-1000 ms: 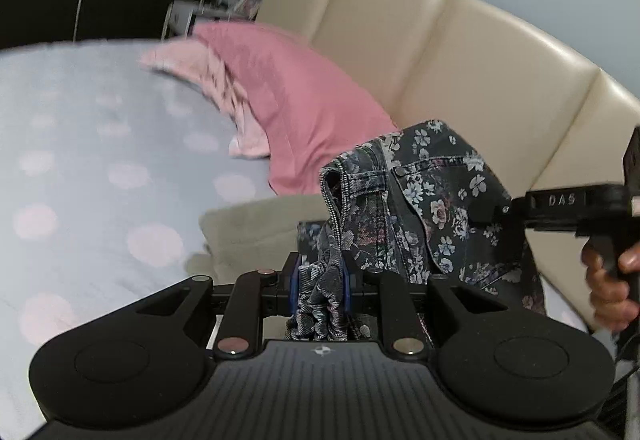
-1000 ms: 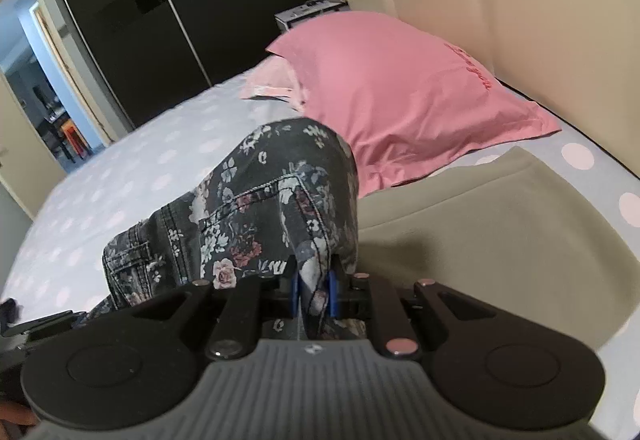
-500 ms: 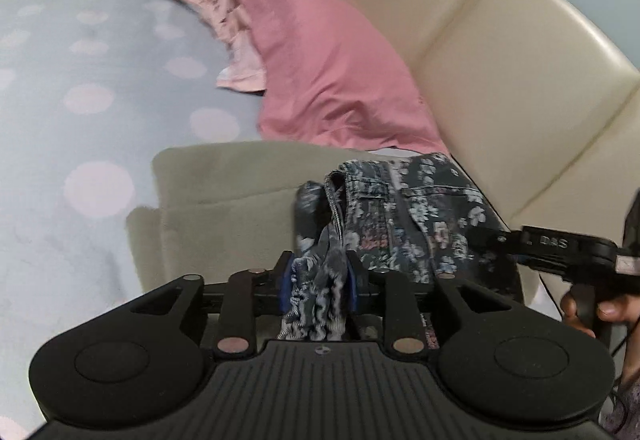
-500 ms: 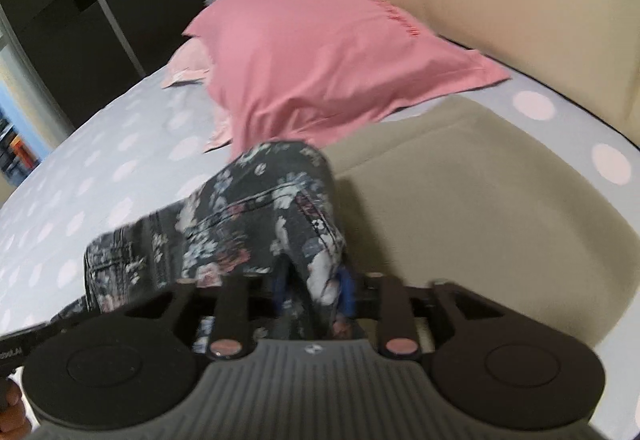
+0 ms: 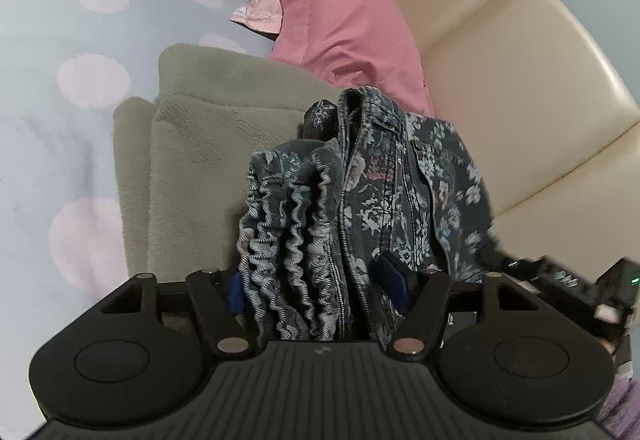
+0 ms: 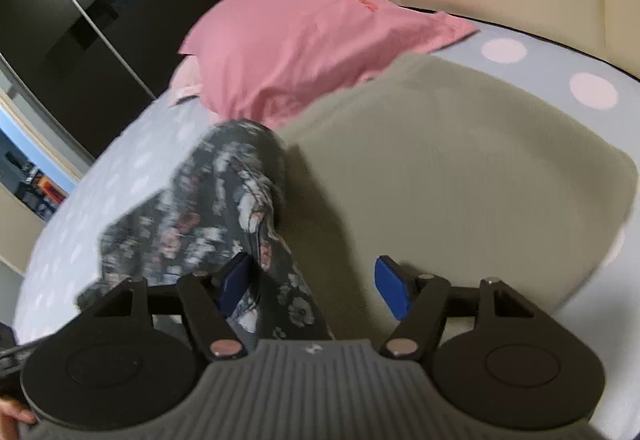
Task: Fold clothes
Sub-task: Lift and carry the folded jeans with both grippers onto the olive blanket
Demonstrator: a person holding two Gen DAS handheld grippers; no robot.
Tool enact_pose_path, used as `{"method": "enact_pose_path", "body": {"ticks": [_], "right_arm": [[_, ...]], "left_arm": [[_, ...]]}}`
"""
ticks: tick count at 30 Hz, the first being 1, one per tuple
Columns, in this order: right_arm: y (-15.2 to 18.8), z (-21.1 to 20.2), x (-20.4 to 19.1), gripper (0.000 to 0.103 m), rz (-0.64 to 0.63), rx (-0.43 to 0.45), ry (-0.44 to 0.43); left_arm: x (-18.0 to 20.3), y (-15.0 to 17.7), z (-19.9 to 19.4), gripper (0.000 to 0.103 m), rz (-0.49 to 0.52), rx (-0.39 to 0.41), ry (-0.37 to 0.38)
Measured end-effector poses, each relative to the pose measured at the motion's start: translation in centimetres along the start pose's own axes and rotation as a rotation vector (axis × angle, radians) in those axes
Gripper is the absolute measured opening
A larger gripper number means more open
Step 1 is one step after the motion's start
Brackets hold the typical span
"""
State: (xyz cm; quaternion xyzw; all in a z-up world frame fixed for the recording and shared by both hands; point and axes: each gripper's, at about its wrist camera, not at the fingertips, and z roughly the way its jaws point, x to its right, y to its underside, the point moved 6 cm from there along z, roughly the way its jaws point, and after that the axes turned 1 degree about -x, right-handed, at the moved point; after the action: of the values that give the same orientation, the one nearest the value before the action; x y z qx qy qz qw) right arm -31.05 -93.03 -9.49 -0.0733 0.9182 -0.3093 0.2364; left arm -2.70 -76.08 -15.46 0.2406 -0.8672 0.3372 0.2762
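Both grippers stand wide open: the left gripper (image 5: 320,290) straddles the floral denim garment (image 5: 384,184) on the folded grey fleece blanket (image 5: 200,144); the right gripper (image 6: 314,288) flanks its edge.

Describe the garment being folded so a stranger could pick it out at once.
Start at the cream padded headboard and drop to the pink pillow against it. In front of the pillow lies a folded grey-green fleece; on that sits the floral denim garment. It is the only dark, patterned item, with small pale flowers and a ruched elastic waistband.
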Motion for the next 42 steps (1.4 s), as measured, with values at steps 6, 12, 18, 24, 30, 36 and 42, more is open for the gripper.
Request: {"method": "enact_pose_path", "body": {"ticks": [6,12,18,24,30,36,42], "right_arm": [[1.2,1.5,0.7,0.050,0.020,-0.023,0.014],[1.8,2.0,0.8,0.018,0.013,-0.030,0.035],[0.5,-0.8,-1.9,0.009,-0.073,0.039,0.068],[-2.0,-2.7,-6.2,0.006,-0.146,0.129,0.040],[-3.7,-2.0,-10.5,0.006,-0.177,0.168,-0.018],[-2.3,2.1,-11.3,0.006,-0.219,0.139,0.053],[0.2,5.3,-7.3,0.007,-0.156,0.034,0.135]], "left_arm": [[0.1,-0.1,0.2,0.069,-0.014,0.011,0.027],[1.3,0.3,0.4,0.022,0.035,0.057,0.008],[2.6,-0.5,-1.0,0.014,0.094,0.090,-0.002],[4.3,-3.1,-4.3,0.013,0.140,0.172,-0.028],[3.8,-5.1,-7.4,0.013,0.157,0.219,-0.094],[0.7,-3.9,-4.0,0.013,0.095,0.162,-0.112],[-1.7,-2.5,-1.0,0.024,0.038,0.084,-0.118]]}}
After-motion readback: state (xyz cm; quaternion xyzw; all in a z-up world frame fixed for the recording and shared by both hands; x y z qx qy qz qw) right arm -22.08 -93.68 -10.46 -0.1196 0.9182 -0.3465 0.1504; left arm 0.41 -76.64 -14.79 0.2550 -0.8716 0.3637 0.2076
